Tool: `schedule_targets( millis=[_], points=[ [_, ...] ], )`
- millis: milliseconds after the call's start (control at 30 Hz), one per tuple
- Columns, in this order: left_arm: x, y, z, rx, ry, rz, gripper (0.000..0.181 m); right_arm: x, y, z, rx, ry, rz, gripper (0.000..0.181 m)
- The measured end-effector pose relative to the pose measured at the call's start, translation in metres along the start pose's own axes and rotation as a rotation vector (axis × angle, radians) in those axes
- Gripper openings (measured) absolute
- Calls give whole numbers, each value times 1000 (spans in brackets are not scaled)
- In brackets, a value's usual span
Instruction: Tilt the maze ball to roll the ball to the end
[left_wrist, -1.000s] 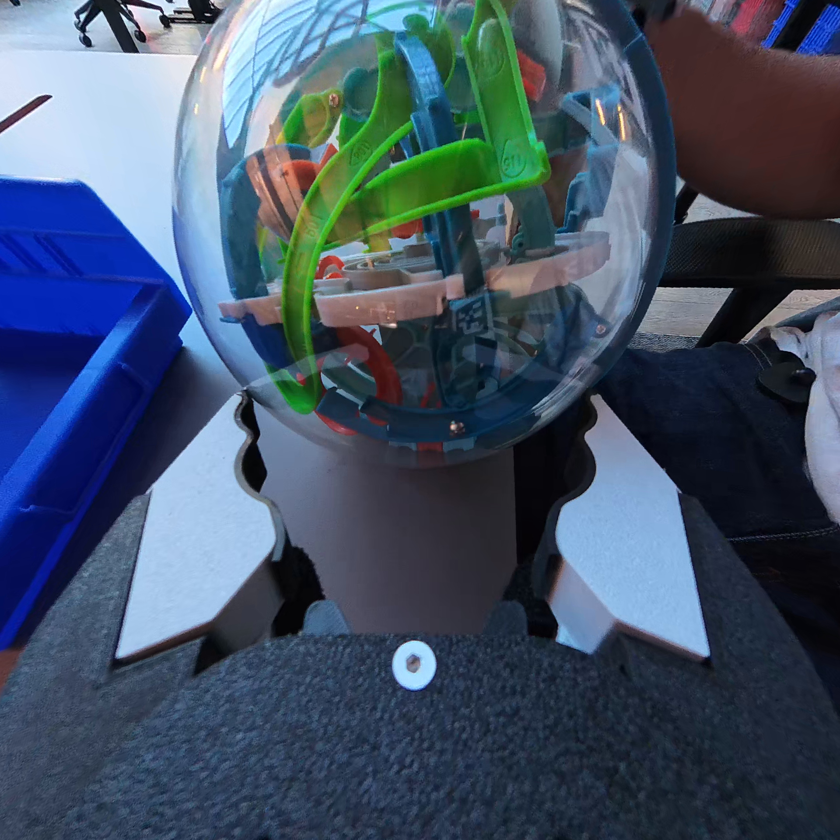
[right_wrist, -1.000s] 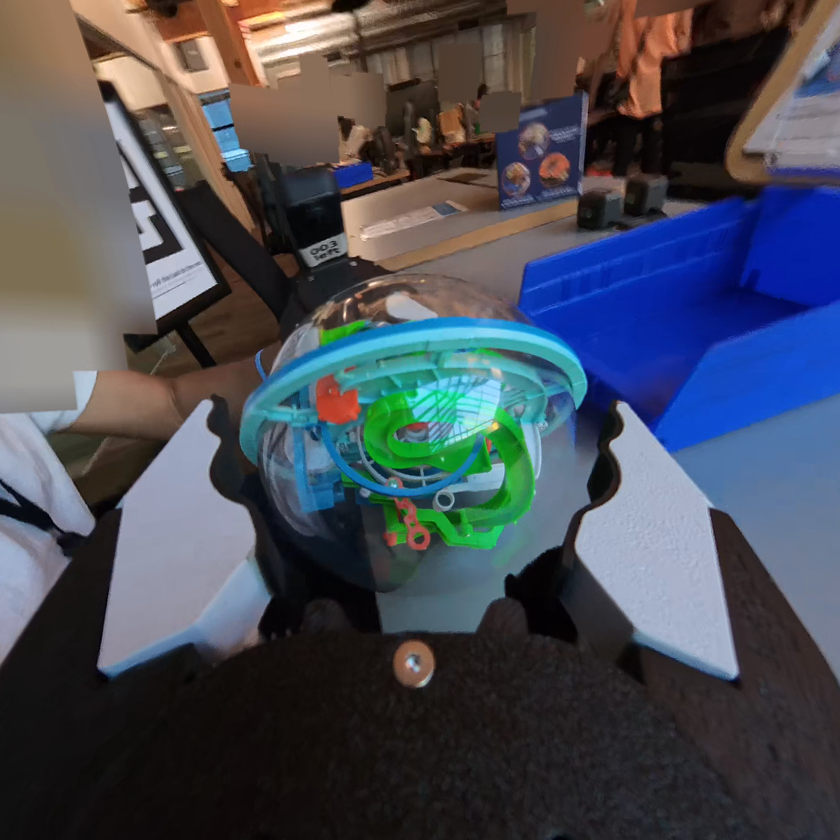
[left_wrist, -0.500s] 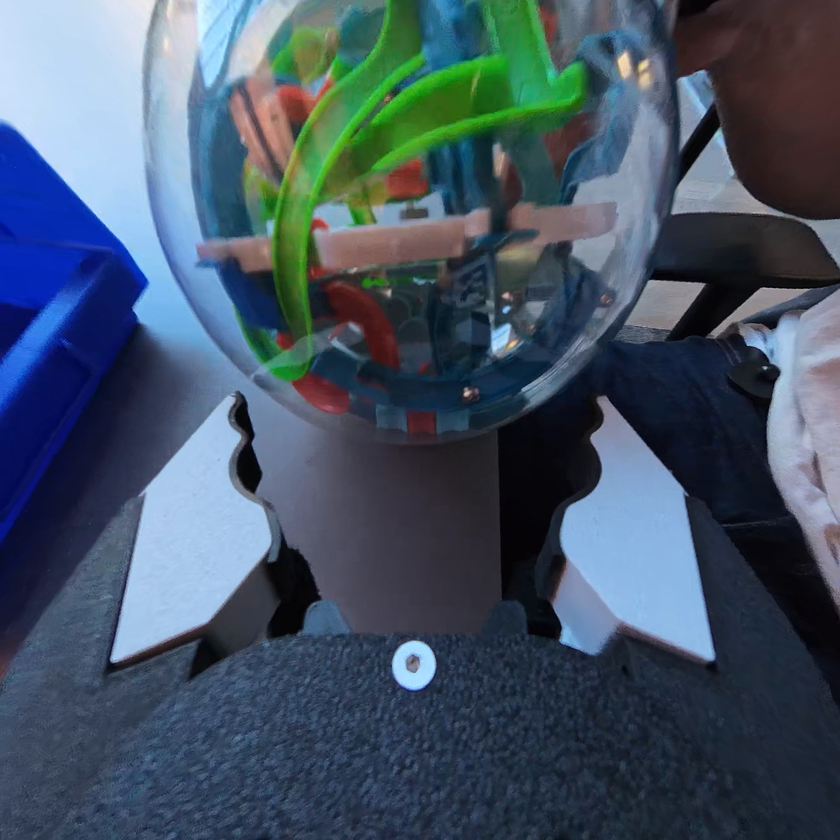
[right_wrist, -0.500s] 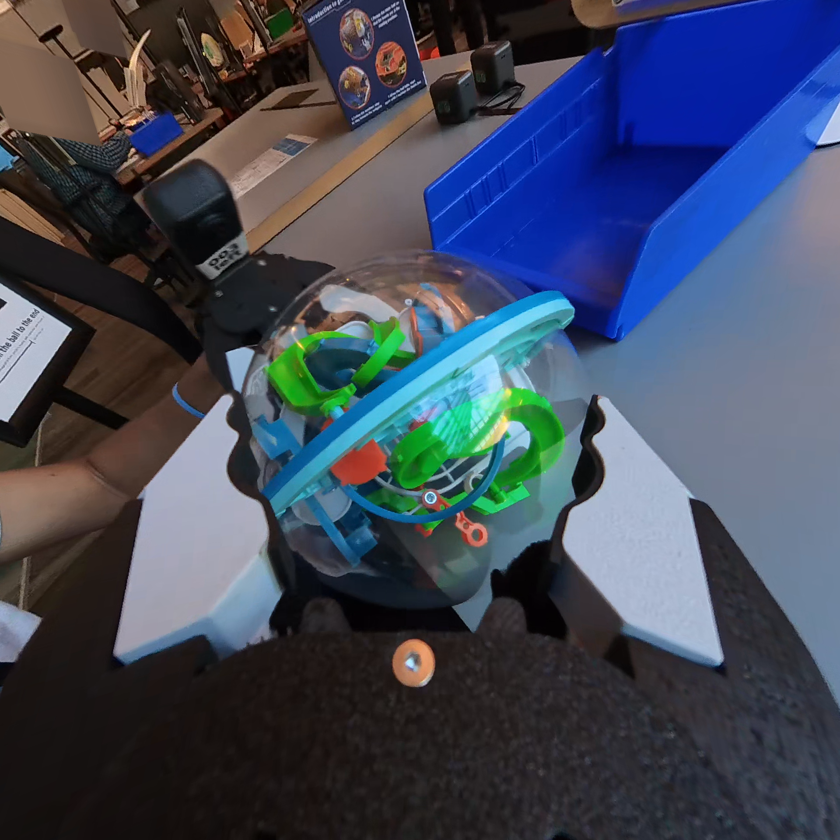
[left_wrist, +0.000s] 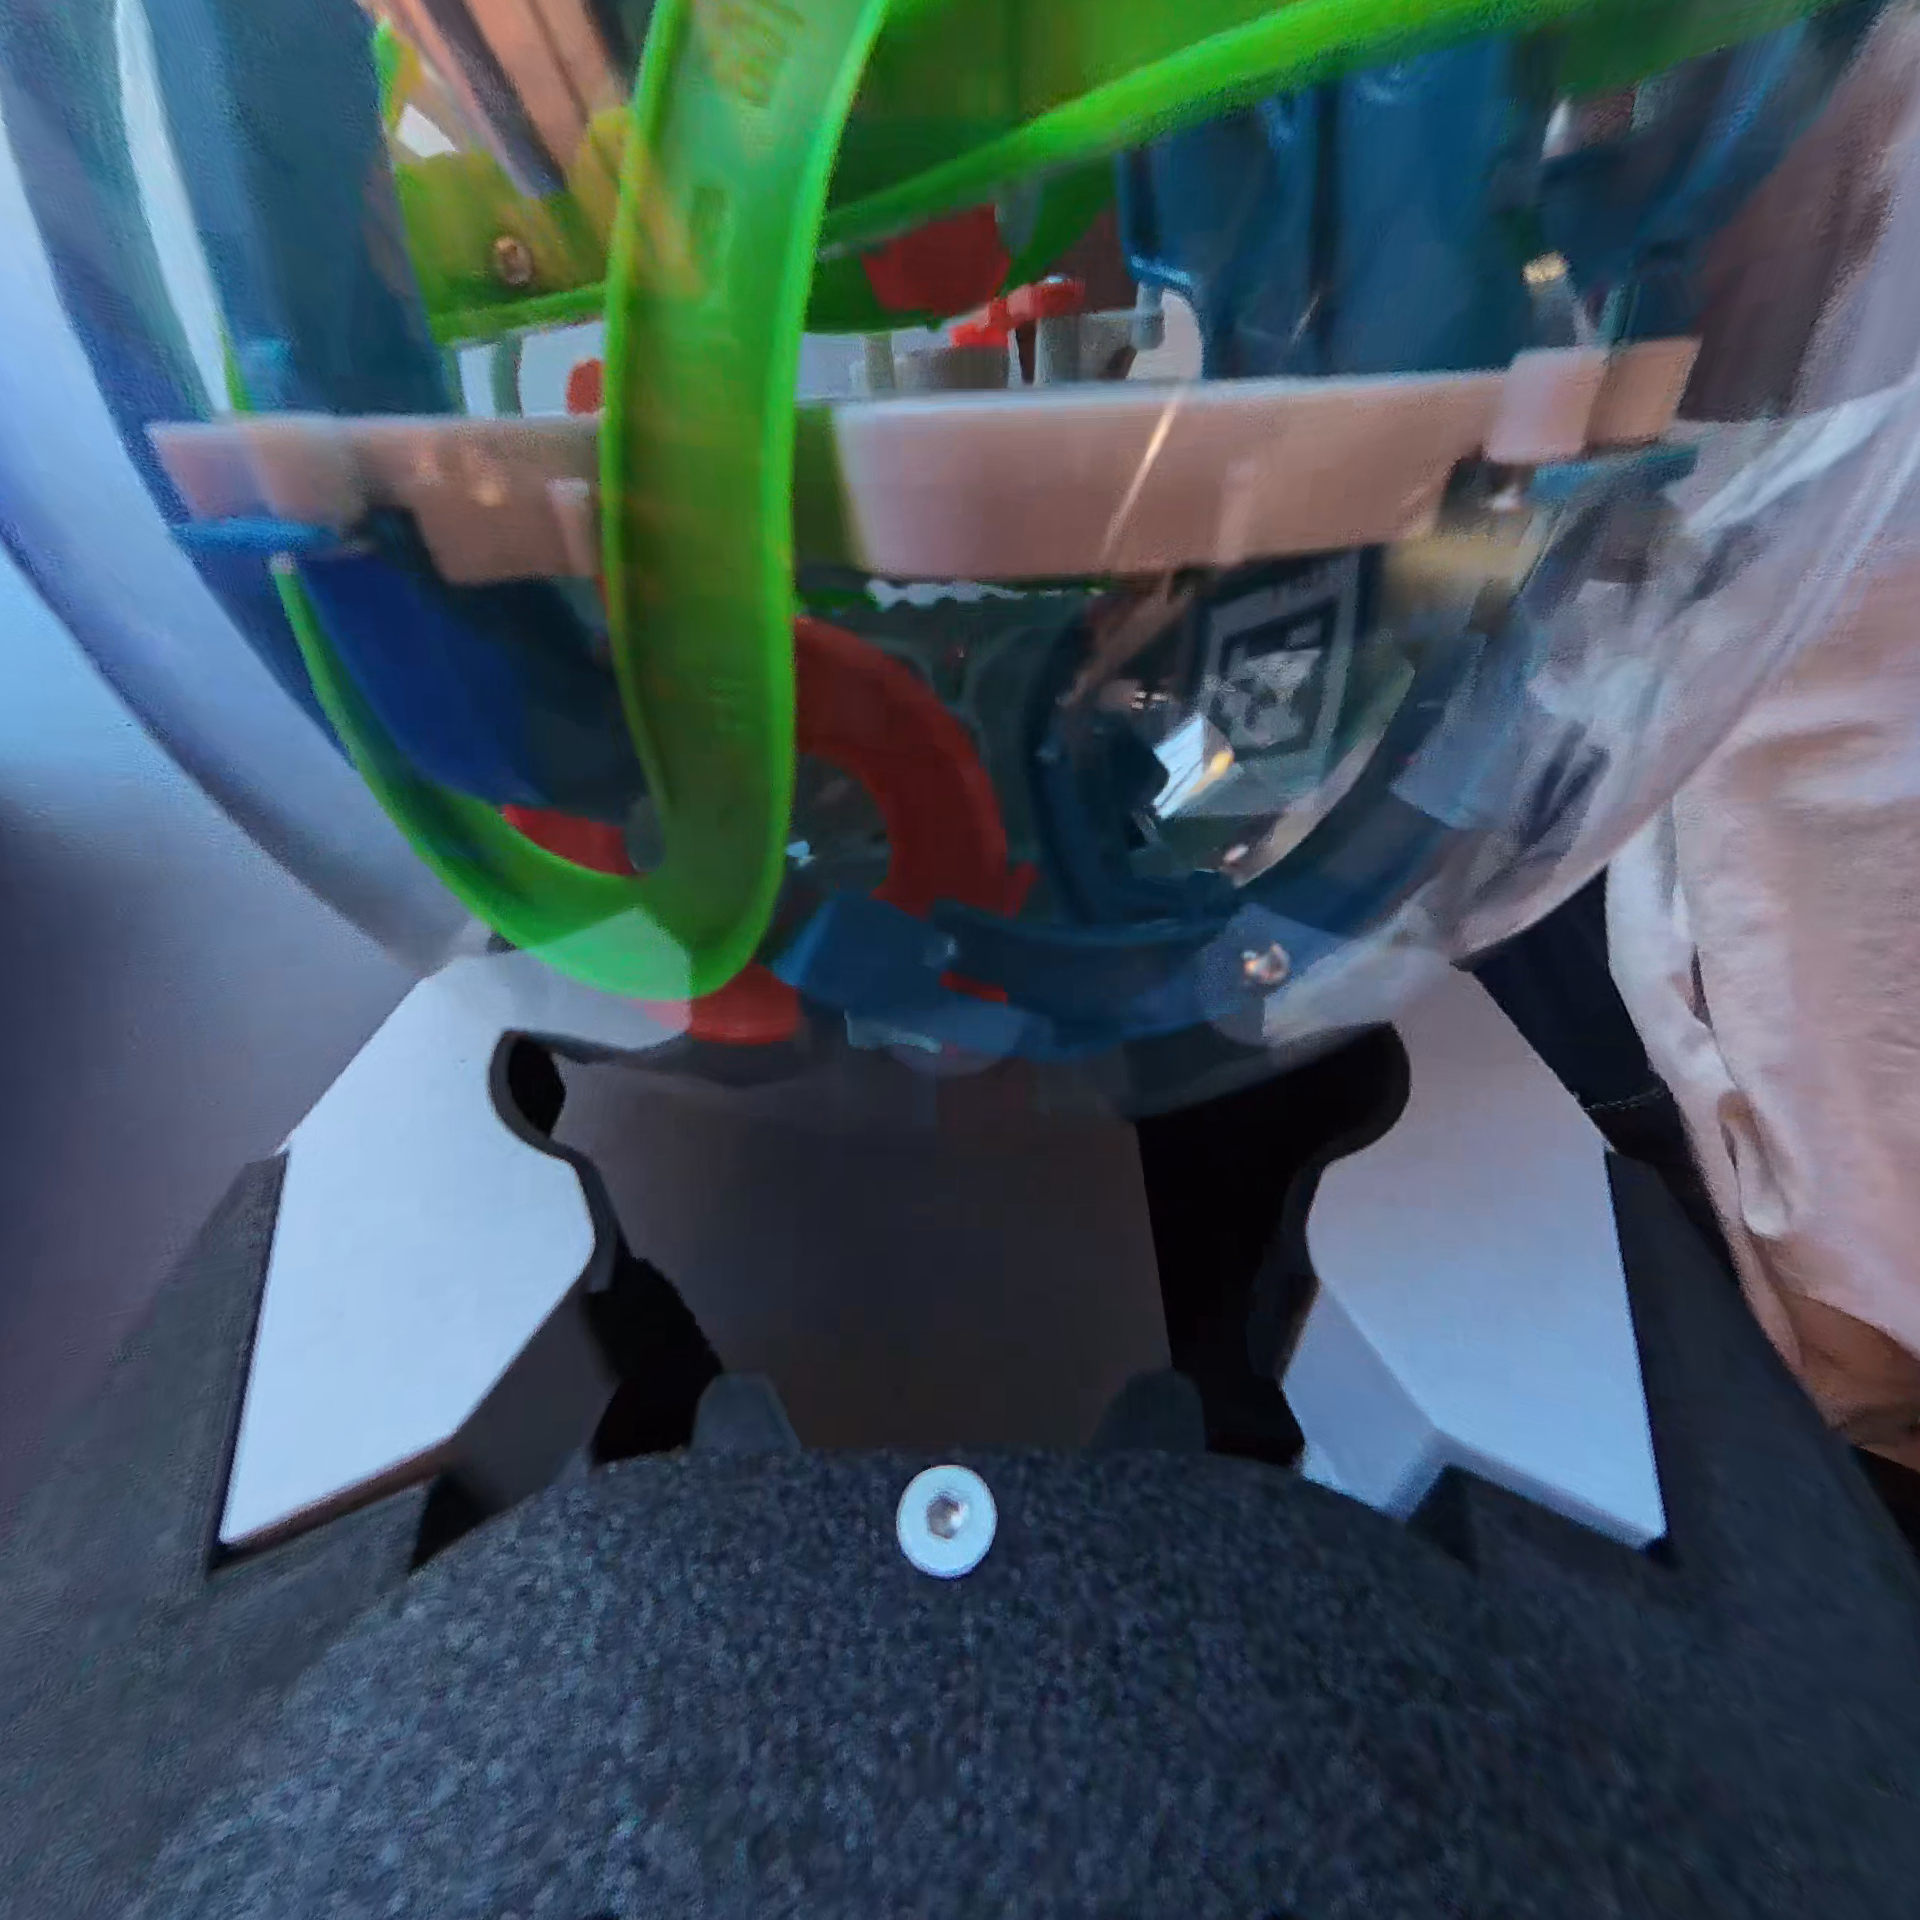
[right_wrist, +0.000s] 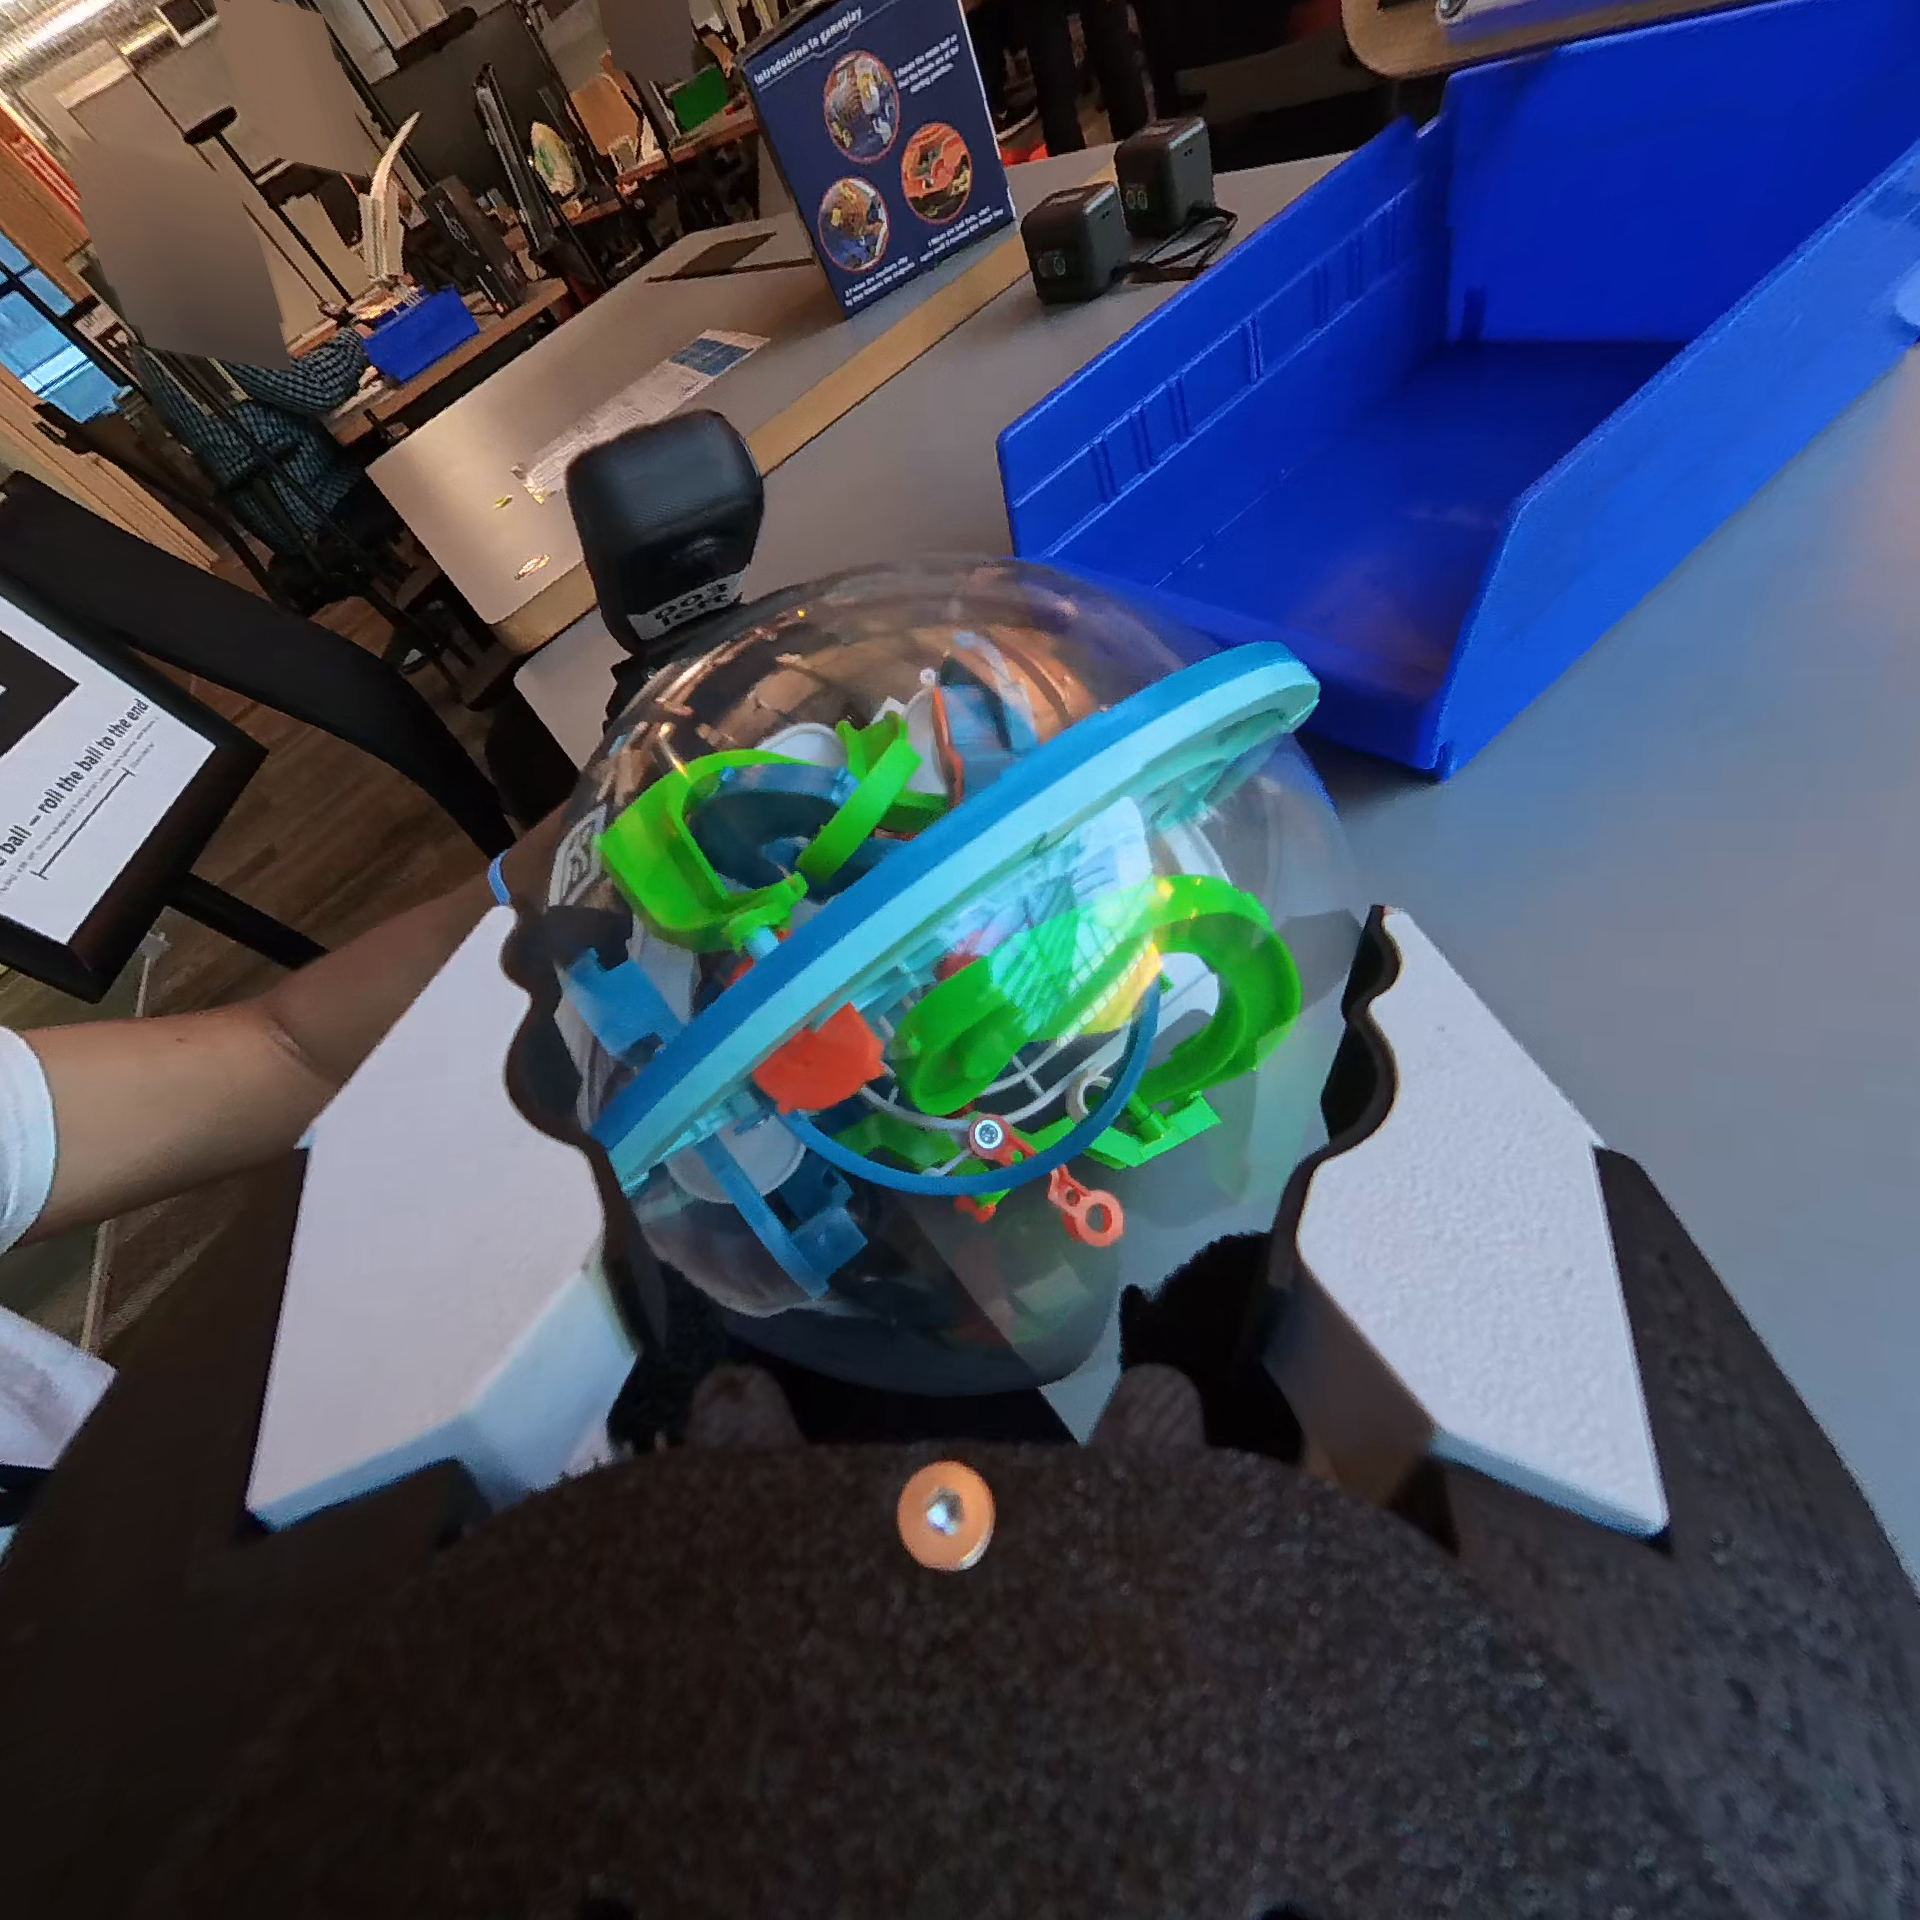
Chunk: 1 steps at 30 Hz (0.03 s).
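Observation:
The maze ball (right_wrist: 935, 966) is a clear sphere with green, blue and orange tracks and a light blue ring that slants up to the right. My right gripper (right_wrist: 940, 935) is shut on the maze ball, one finger on each side, and holds it above the grey table (right_wrist: 1662, 1039). In the left wrist view the maze ball (left_wrist: 935, 520) fills the upper frame, blurred. My left gripper (left_wrist: 951, 1049) is open, its fingertips right at the sphere's underside. It also shows behind the ball in the right wrist view (right_wrist: 665, 520). I cannot make out the small ball inside.
An open blue bin (right_wrist: 1507, 416) stands on the table at the far right. A dark blue box (right_wrist: 883, 145) and two small black cubes (right_wrist: 1081, 244) stand farther back. A person's forearm (right_wrist: 260, 1039) reaches in at the left. A sign board (right_wrist: 83, 810) stands at left.
The right gripper has tilted the ball, so its ring went from level to slanted. The left gripper has come much closer to the ball, still open.

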<state>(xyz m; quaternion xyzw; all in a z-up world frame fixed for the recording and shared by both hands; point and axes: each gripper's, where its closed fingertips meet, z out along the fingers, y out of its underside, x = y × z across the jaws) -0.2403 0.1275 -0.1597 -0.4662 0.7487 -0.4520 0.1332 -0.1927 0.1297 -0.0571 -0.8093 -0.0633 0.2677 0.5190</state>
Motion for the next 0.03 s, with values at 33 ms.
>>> schedule_targets(
  millis=[33],
  points=[
    [0,0,-1,0,-9,9,150,-1,1,0,-1,-5,-3,145]
  ],
)
